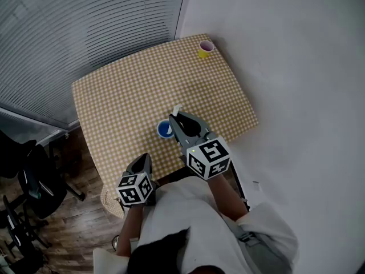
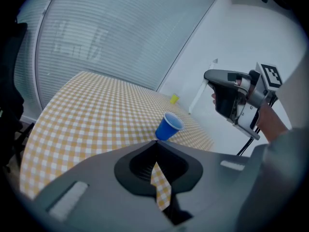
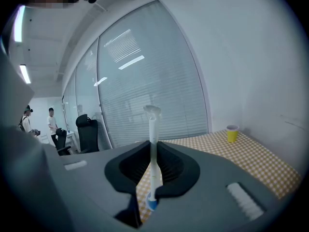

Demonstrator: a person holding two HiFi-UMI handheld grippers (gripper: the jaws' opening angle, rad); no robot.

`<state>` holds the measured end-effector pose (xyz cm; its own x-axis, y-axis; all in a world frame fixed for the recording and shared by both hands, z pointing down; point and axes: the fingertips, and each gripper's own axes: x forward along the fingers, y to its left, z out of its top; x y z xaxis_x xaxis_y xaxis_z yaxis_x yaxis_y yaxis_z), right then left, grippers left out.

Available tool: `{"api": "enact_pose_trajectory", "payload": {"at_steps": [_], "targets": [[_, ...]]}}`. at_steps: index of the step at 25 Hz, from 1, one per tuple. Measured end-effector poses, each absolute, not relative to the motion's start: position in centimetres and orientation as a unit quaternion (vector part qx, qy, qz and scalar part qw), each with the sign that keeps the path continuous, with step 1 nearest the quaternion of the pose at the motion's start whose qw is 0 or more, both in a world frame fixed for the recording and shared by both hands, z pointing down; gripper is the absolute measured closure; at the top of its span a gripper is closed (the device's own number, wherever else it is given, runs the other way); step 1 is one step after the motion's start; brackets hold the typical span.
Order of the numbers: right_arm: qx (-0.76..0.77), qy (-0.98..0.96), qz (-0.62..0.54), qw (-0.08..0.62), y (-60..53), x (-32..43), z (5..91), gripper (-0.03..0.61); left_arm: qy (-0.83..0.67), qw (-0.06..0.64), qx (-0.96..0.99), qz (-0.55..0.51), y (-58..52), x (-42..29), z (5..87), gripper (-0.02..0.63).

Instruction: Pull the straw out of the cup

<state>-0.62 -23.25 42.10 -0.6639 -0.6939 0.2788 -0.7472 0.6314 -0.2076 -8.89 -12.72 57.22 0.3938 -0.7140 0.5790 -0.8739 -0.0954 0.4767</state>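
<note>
A blue cup (image 1: 165, 129) stands on the yellow checked table (image 1: 131, 90), near its front edge. My right gripper (image 1: 173, 118) hovers just above and right of the cup, shut on a white straw (image 1: 177, 108). In the right gripper view the straw (image 3: 153, 149) stands upright between the jaws (image 3: 153, 145), its bent top above them and the cup's blue (image 3: 152, 205) below its lower end. From the left gripper view the straw (image 2: 198, 98) hangs from the right gripper (image 2: 207, 77), its tip up and right of the cup (image 2: 169, 126). My left gripper (image 1: 145, 156) (image 2: 155, 143) stays shut and empty at the front edge.
A yellow cup (image 1: 205, 48) (image 3: 232, 133) stands at the table's far right corner. A glass wall with blinds (image 1: 85, 21) runs along the left and a white wall on the right. Black office chairs (image 1: 31, 181) stand beyond the table's left side.
</note>
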Motion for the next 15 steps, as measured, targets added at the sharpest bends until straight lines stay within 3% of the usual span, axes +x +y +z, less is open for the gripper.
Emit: {"api": "enact_pose_trajectory", "payload": {"at_steps": [15], "targets": [[0.455, -0.872, 0.161, 0.076, -21.9, 4.7, 41.8, 0.532, -0.508, 0.398, 0.757, 0.100, -12.7, -6.2, 57.1, 0.597]]}}
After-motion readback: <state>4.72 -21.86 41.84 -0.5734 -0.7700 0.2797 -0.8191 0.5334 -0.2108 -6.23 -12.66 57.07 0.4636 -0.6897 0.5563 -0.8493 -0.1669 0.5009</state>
